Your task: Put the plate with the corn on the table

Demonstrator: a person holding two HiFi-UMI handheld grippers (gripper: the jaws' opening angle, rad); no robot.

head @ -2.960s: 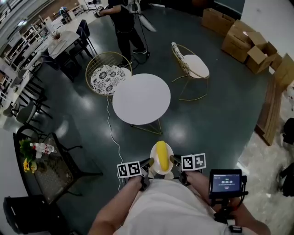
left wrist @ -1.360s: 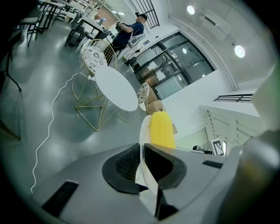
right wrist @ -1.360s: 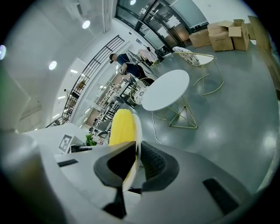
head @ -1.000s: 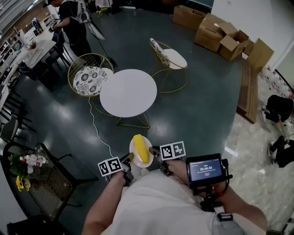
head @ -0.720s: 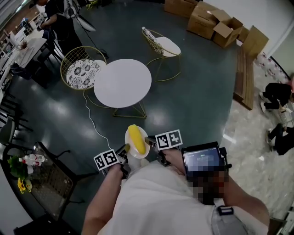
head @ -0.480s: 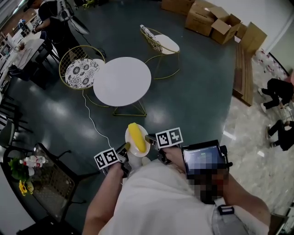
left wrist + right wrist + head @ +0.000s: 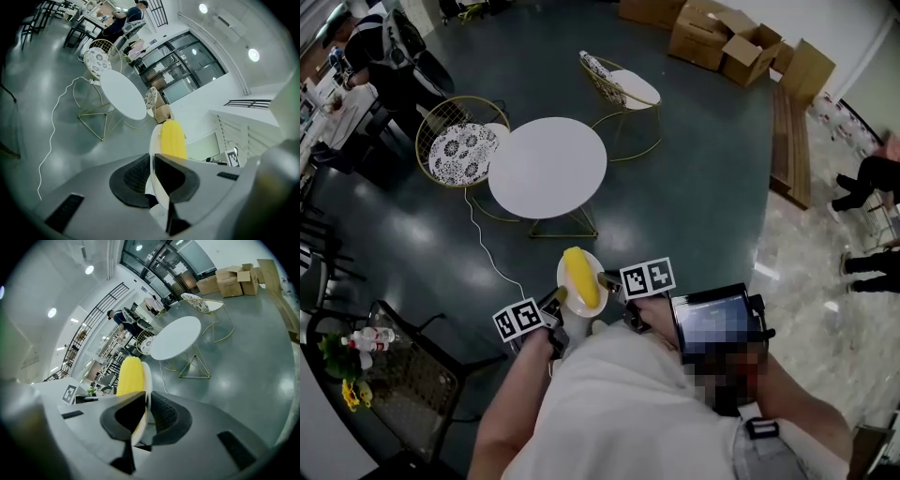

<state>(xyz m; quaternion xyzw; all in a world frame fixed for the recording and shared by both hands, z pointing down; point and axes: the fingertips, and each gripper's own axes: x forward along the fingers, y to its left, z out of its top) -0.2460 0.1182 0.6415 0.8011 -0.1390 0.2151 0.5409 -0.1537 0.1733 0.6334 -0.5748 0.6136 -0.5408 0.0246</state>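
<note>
**Dark green floor lies between the carried plate and the round tabletop**

Both sets of fingers (image 7: 136, 176) are pinching the plate's rim from opposite sides. The left gripper (image 7: 152, 161) has the white edge wedged between its ribbed pads. The right gripper (image 7: 146, 401) clamps the far edge the same way. In the head view the left gripper (image 7: 555, 298) and right gripper (image 7: 609, 280) flank the plate (image 7: 565, 281). It is held in the air close to the person's body, with the corn (image 7: 581, 277) lying lengthwise across it. Beyond the plate is open floor with a white cable (image 7: 492, 262) trailing over it. Past that stands the white tabletop (image 7: 547, 167), bare, with a wire chair (image 7: 459, 150) at its left. The plate is not yet over the tabletop.

The main risk is the corn. It is round and loose, so any tilt of the plate along the way could roll it off. That could happen if one hand rises above the other or the pair turn out of step. Each grip is only a thin bite on a smooth rim, so pulling the hands apart could slip an edge free. The cable is a trip hazard on the approach.

Against three seconds ago, the hold on the plate looks the same. The tabletop and chairs have slid left in the head view. The gap to the tabletop seems only slightly smaller.
</note>
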